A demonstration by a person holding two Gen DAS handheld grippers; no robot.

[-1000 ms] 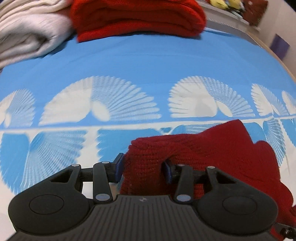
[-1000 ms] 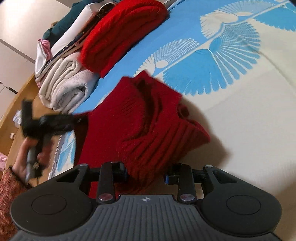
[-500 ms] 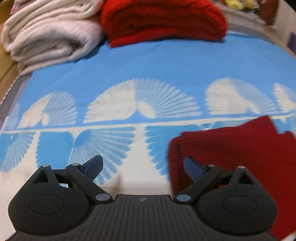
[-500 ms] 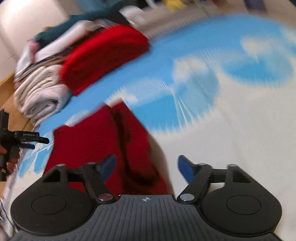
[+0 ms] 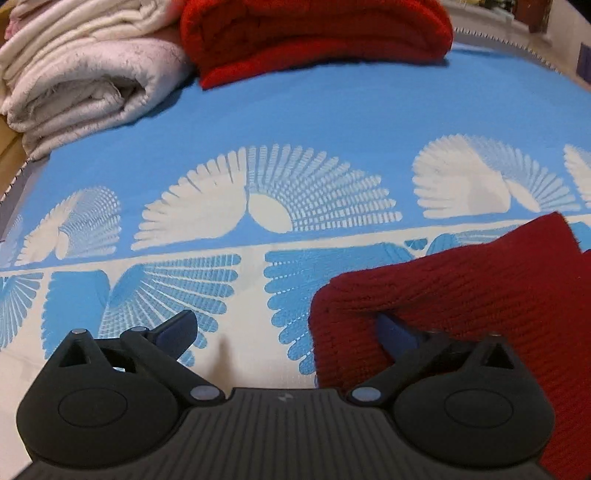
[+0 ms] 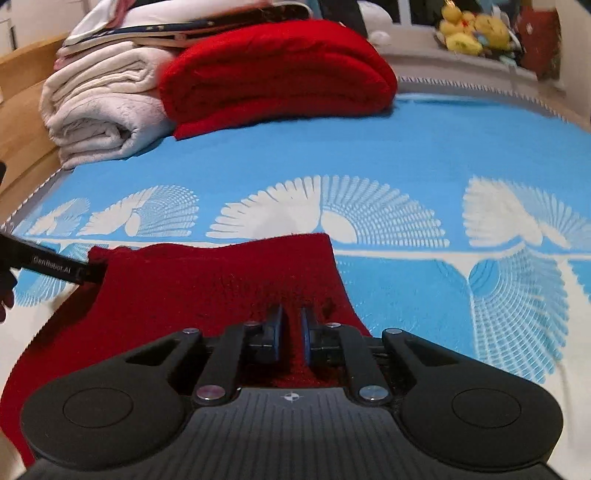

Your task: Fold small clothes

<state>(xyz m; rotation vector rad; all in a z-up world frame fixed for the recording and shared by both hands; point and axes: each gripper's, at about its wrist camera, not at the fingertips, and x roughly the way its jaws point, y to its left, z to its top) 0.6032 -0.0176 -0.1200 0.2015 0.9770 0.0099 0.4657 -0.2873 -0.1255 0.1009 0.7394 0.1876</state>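
A small dark red knitted garment lies folded flat on the blue-and-white patterned bedspread. My left gripper is open at the garment's left edge, its right finger resting against the knit, its left finger over bare bedspread. In the right wrist view the same garment lies spread under my right gripper, whose jaws stand nearly closed just above the knit, a narrow gap between them, nothing held. The left gripper shows at the garment's far left corner.
A folded bright red sweater and a stack of folded cream blankets lie at the back of the bed. A wooden bed frame runs along the left. Yellow soft toys sit on a ledge behind.
Both grippers let go of the garment, which now lies flat. The left gripper opened and moved left to its edge. The right gripper opened, swung over the garment, then narrowed its jaws.
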